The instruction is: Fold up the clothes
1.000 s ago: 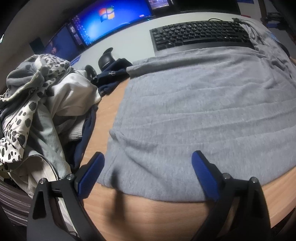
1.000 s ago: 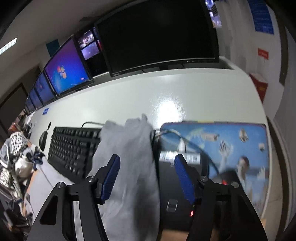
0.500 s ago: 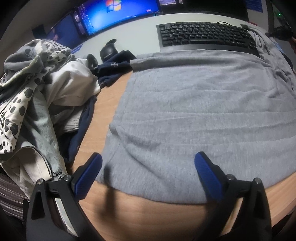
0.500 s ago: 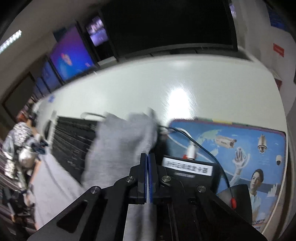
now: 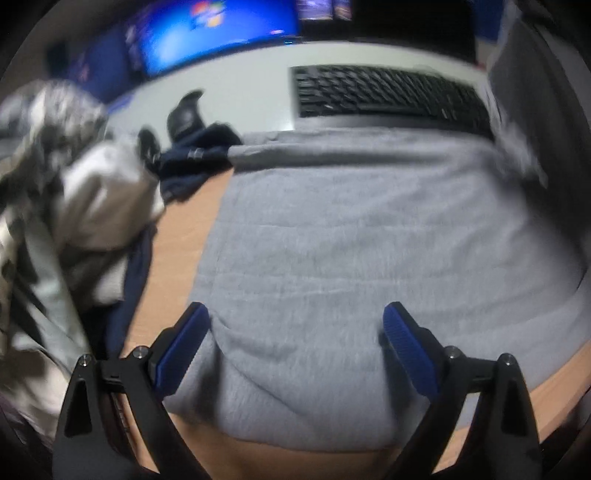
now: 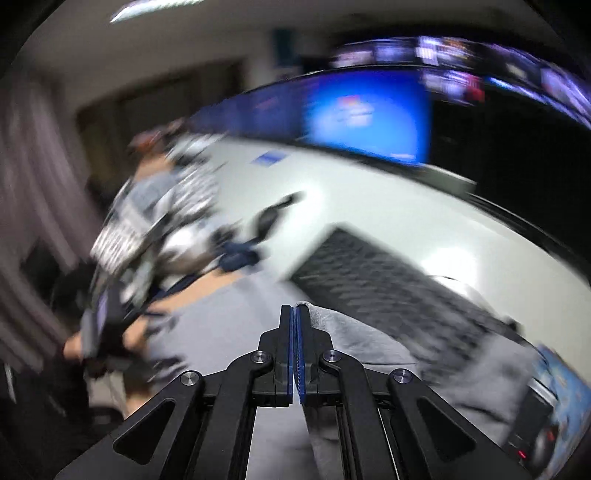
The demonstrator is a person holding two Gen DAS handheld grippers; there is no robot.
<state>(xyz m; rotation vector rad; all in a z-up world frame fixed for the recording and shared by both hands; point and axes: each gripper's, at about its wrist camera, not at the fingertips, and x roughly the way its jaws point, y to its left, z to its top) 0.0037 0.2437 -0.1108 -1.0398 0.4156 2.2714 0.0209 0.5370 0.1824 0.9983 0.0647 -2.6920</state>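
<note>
A wooden desk point(image 5: 177, 236) carries a spread grey garment point(image 5: 369, 240) at centre; black keyboard point(image 5: 384, 96) at twelve o'clock; heaped clothes point(image 5: 74, 206) at nine o'clock.

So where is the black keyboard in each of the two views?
Left wrist: keyboard at upper right, just behind the far edge of the grey garment.
Right wrist: keyboard right of centre, blurred, running diagonally beyond the shut gripper.
Shared landmark: the blue monitor.
</note>
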